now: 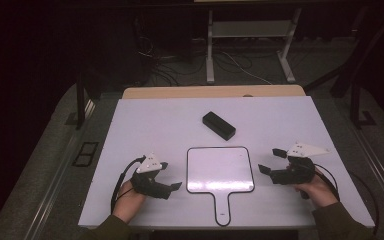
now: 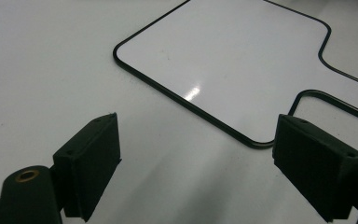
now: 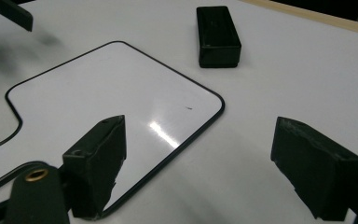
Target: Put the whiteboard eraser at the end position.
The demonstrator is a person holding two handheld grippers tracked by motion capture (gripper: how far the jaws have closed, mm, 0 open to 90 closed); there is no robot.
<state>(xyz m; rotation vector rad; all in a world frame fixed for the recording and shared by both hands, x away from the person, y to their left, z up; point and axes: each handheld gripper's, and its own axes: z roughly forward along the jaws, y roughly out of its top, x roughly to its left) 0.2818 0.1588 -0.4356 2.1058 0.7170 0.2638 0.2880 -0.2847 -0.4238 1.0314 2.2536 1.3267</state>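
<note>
Lab workspace, white table (image 1: 145,120), floor cables (image 1: 180,65), dark surroundings

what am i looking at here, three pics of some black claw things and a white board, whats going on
These are three cameras on one moment. The high view looks down on a white table from above the person's side; their hands come in at the bottom. Each hand holds a hand-held two-jaw gripper: the left gripper at the left, the right gripper at the right. The other two pictures come from a camera riding on each gripper, looking along its two black jaws.

On the table lie a small handled whiteboard with a black rim, between the grippers, and a black block, probably an eraser, beyond it. Both grippers are open and hold nothing.
</note>
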